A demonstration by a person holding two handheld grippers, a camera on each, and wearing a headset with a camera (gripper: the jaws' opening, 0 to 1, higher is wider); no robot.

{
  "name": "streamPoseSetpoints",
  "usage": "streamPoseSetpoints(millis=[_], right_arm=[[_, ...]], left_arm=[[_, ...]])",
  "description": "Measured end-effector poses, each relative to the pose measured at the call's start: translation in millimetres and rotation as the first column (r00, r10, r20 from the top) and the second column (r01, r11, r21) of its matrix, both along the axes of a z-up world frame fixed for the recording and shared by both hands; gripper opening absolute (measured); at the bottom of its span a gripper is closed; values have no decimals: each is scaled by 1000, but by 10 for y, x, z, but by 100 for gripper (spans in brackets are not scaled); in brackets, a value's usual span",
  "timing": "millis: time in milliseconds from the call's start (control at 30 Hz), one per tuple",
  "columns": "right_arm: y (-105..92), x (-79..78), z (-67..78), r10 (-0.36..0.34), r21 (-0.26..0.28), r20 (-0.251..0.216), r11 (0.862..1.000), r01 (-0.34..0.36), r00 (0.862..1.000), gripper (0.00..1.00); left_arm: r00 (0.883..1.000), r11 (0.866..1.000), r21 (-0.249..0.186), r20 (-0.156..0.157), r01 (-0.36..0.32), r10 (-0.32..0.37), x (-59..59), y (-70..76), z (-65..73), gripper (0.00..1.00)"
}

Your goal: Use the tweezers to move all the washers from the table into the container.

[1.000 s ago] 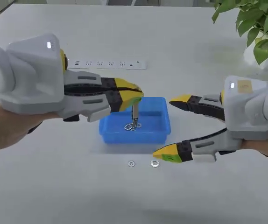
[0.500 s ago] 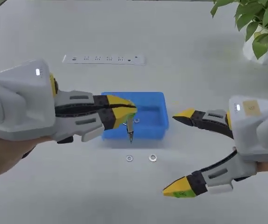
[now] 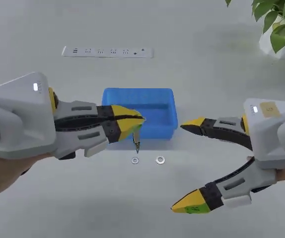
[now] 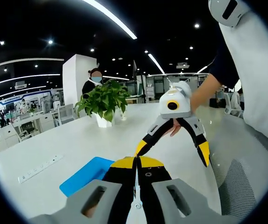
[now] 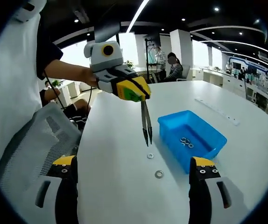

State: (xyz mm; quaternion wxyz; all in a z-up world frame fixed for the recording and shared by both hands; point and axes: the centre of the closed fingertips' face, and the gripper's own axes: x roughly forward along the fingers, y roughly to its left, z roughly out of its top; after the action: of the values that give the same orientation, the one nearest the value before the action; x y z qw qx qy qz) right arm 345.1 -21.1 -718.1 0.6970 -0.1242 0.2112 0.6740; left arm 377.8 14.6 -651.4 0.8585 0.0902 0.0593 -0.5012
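Big pale grey table (image 3: 83, 208) in an open office, with a white power strip (image 3: 107, 52) at the far side and a leafy plant (image 3: 276, 22) in the far right corner. In the head view, the blue container (image 3: 168, 106) sits mid-table. The left gripper (image 3: 132, 121) comes in from the left, clenched on the tweezers (image 3: 136, 140), which hang tips-down just in front of the container's near wall. On the table near those tips are the left washer (image 3: 135, 160) and, just beside it, the right washer (image 3: 160, 159). The tips are above the left washer and look clear of it. The right gripper (image 3: 178, 167) is over on the right with its jaws spread wide and nothing between them, well apart from the container. In the left gripper view, the yellow tips are pressed together at the bottom, the container's blue edge is to the left, and the other gripper faces the camera with its jaws splayed. A person (image 4: 95, 81) stands behind the plant. In the right gripper view, its own two jaws stand far apart at the bottom, with both loose washers on bare table between them. The tweezers point straight down near the farther one, and a few more washers (image 5: 186, 141) lie inside the container on the right.
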Motion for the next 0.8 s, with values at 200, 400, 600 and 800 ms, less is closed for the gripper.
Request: streamPoseSetpoints(millis=[200, 400, 600, 800], right_arm=[[64, -77, -46, 5, 15, -64, 1000, -4, 998, 100], [72, -149, -171, 24, 4, -97, 1000, -24, 995, 100], [73, -212, -274, 43, -13, -123, 999, -45, 991, 100], [80, -222, -283, 50, -8, -142, 999, -52, 989, 100]], left_arm=[[1000, 1000, -12, -7, 7, -7, -18, 13, -127, 4], [999, 1000, 4, -26, 22, -22, -42, 30, -213, 4], [999, 999, 10, -26, 31, -31, -2, 20, -280, 4], [999, 1000, -2, -31, 29, -29, 28, 7, -334, 4]])
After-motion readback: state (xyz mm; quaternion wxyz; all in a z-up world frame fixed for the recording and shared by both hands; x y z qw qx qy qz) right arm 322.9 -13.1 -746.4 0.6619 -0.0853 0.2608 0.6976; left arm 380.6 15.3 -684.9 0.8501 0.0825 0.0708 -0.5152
